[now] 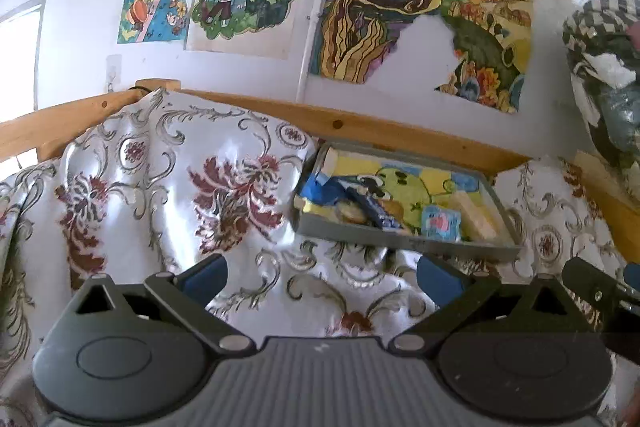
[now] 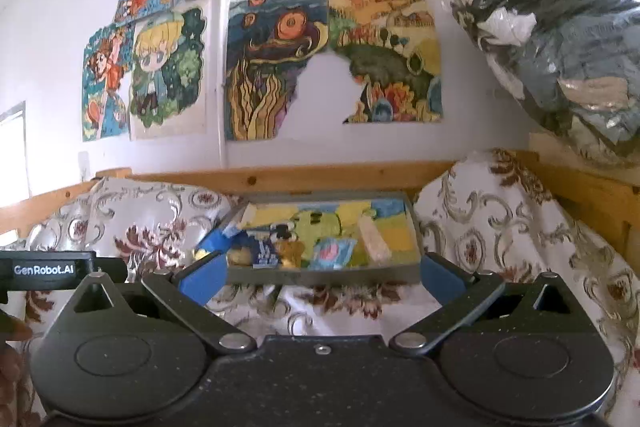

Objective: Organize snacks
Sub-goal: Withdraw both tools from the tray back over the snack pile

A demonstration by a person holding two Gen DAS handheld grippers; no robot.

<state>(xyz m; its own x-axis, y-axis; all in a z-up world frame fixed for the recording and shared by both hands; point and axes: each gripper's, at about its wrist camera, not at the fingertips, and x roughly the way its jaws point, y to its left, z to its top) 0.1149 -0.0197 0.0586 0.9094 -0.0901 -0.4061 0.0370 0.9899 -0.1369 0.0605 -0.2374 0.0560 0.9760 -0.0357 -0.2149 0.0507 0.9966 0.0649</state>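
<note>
A grey tray (image 1: 404, 241) (image 2: 320, 275) lined with a colourful drawing rests on the floral cloth by the wooden rail. It holds several snacks: a blue packet (image 1: 326, 189) (image 2: 218, 241), a dark blue bar (image 1: 374, 209) (image 2: 264, 253), a round biscuit (image 1: 352, 213) (image 2: 240, 255), a light blue pouch with pink print (image 1: 440, 223) (image 2: 332, 253) and a pale wafer pack (image 1: 476, 213) (image 2: 374, 239). My left gripper (image 1: 322, 279) is open, short of the tray and to its left, with nothing between its fingers. My right gripper (image 2: 320, 277) is open, its blue pads level with the tray's near wall.
A floral cloth (image 1: 160, 187) (image 2: 500, 227) covers the surface, bunched up beside the tray. A wooden rail (image 1: 400, 135) (image 2: 320, 179) runs behind, under a wall of drawings. A clear bag of clothes (image 2: 560, 47) sits at the right. The other gripper (image 2: 48, 271) shows at the left edge.
</note>
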